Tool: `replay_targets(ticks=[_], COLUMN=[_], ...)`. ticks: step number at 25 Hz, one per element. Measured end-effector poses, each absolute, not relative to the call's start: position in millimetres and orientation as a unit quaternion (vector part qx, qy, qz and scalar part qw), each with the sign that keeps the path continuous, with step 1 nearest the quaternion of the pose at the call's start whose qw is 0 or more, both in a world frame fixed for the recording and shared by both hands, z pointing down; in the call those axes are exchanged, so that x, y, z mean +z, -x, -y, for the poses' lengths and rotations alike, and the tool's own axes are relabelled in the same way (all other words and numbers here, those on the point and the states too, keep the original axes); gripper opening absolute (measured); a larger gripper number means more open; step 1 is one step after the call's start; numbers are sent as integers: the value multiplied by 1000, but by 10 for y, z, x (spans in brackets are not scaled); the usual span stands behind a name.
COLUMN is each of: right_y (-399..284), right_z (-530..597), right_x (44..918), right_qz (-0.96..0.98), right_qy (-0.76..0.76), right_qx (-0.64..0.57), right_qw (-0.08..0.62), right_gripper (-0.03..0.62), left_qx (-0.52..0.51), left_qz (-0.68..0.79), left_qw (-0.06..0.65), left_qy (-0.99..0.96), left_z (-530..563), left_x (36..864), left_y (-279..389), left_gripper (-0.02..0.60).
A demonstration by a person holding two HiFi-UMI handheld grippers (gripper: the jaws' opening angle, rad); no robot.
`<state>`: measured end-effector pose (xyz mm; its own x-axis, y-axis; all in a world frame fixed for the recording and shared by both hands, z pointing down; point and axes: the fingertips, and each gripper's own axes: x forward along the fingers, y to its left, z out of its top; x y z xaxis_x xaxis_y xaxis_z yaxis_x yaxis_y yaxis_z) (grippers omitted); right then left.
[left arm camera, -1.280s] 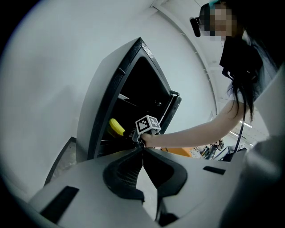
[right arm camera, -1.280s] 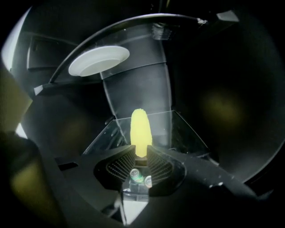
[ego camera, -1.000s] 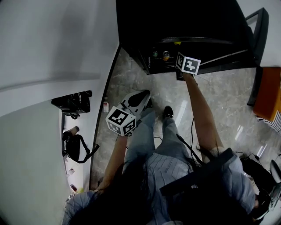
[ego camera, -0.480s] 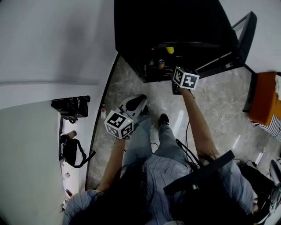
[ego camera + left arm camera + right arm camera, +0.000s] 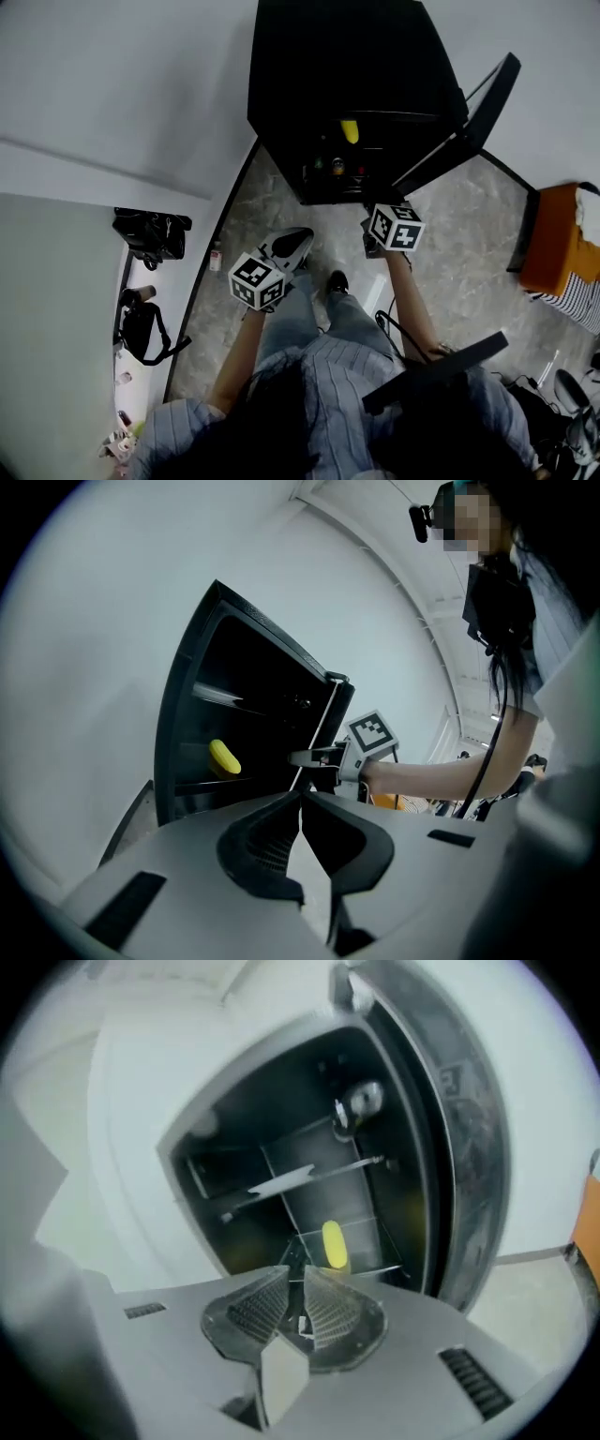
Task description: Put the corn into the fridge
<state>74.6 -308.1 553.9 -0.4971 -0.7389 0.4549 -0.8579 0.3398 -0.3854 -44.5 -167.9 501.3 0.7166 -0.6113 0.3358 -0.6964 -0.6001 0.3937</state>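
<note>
The black fridge [image 5: 337, 56] stands on the floor with its door [image 5: 469, 117] swung open. Both tools are held in front of it, empty. The left tool [image 5: 301, 799] has its jaws together, and the right tool [image 5: 295, 1283] has just closed its jaws on nothing. The corn [image 5: 333, 1244] lies on a glass shelf inside, apart from both. Only the head view shows small containers [image 5: 337, 169] lower down. Only the left gripper view shows the right tool side-on, by the door's edge.

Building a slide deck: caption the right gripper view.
Right claw, just closed and empty, faces the open black fridge, where the yellow corn already lies inside.
</note>
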Motion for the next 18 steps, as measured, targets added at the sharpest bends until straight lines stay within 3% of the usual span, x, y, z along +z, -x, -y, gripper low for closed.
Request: replay_targets(ticks=[18], right_y=[-961], right_z=[1715], right_x=[4890], right_qz=[865], right_qy=[-423], right_qx=[251], right_qw=[100], right_gripper=[61], left_qx=[76], left_qz=[381], left_qw=[226], left_qy=[-893], left_z=[1119], left_x=[4734], left_y=[-317], left_gripper=[6])
